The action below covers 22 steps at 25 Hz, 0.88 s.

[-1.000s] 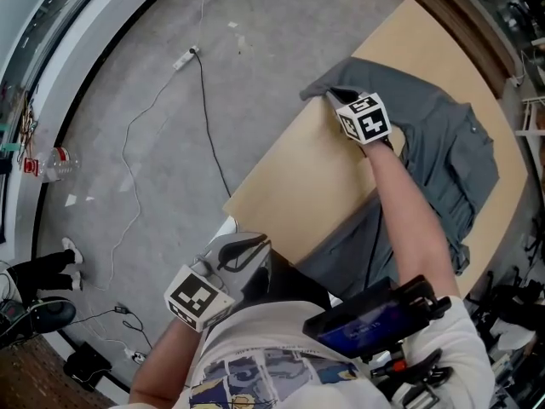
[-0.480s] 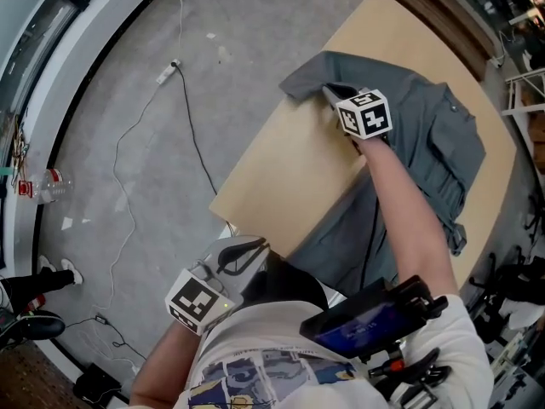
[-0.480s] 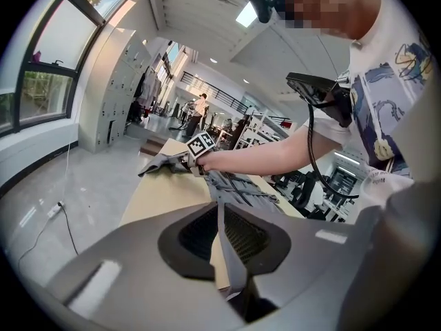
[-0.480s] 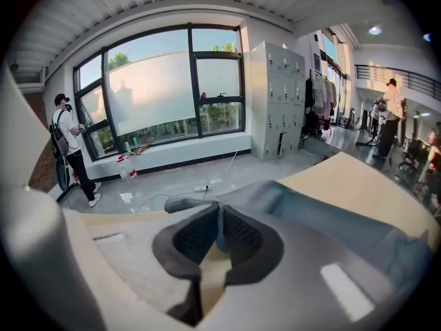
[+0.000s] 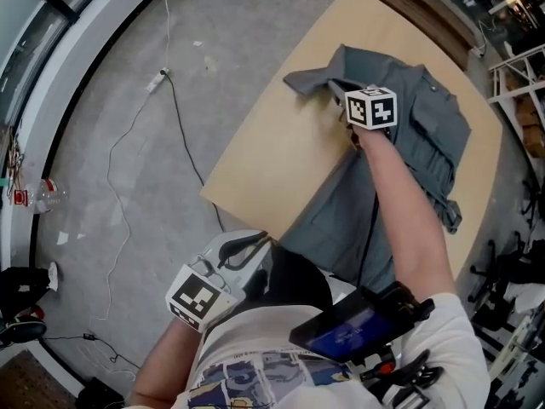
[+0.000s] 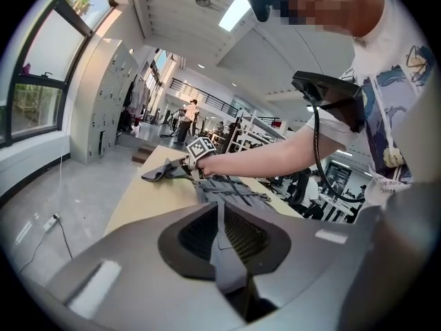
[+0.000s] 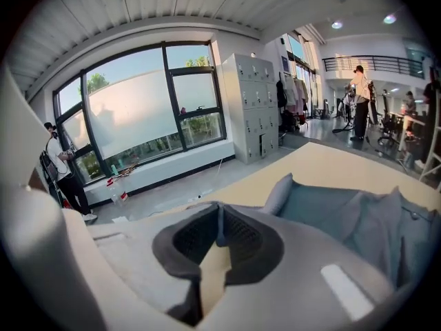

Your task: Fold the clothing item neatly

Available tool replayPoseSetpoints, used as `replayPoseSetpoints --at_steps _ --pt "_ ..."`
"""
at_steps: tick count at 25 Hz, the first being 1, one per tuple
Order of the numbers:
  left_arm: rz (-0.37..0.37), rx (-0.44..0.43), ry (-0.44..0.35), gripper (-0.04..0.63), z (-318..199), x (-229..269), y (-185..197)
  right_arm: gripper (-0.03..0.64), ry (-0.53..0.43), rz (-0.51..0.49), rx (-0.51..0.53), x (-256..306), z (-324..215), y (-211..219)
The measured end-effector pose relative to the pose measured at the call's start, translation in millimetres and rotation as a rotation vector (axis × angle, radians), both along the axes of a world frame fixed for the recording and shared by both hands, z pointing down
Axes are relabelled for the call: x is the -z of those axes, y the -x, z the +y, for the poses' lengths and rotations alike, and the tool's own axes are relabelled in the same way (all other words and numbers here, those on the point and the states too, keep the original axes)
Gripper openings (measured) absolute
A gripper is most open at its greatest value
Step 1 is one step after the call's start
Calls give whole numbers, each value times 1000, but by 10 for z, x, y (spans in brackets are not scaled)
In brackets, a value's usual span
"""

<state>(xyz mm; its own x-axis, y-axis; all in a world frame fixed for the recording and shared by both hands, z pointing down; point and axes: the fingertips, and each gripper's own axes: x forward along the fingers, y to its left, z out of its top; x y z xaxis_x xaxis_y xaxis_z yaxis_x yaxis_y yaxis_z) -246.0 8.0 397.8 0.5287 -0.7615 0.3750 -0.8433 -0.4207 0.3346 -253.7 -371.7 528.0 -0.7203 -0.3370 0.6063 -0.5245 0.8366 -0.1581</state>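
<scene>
Right gripper (image 5: 335, 86) is pinching the shirt (image 5: 430, 135) near the left edge of the desk (image 5: 272, 152); left gripper (image 5: 245, 247) is clamping its overhanging end at the near edge.

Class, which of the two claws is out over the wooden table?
The right claw, at the grey shirt's far corner; the left claw sits off the table, by the person's waist.

shirt (image 5: 426, 135): grey cloth, matt, creased | bench (image 5: 272, 160): pale wood, smooth matt finish noted | floor (image 5: 102, 66): grey, rough, concrete-like | left hand-held gripper (image 6: 222, 226), right hand-held gripper (image 7: 219, 232): matt grey plastic shells, dark textured pads
</scene>
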Motion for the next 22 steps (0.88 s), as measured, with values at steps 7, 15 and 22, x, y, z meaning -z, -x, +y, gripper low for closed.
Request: replayPoseSetpoints --at_steps 7,15,22 --pt "26 -20 27 35 -218 77 -337 25 11 -79 -37 239 -190 -463" --pt "56 -149 65 35 -547 23 -1016 25 7 -157 -132 446 -540 -1411" --pt "48 -243 83 35 -713 4 -1334 23 6 -200 -231 562 -678 -2219"
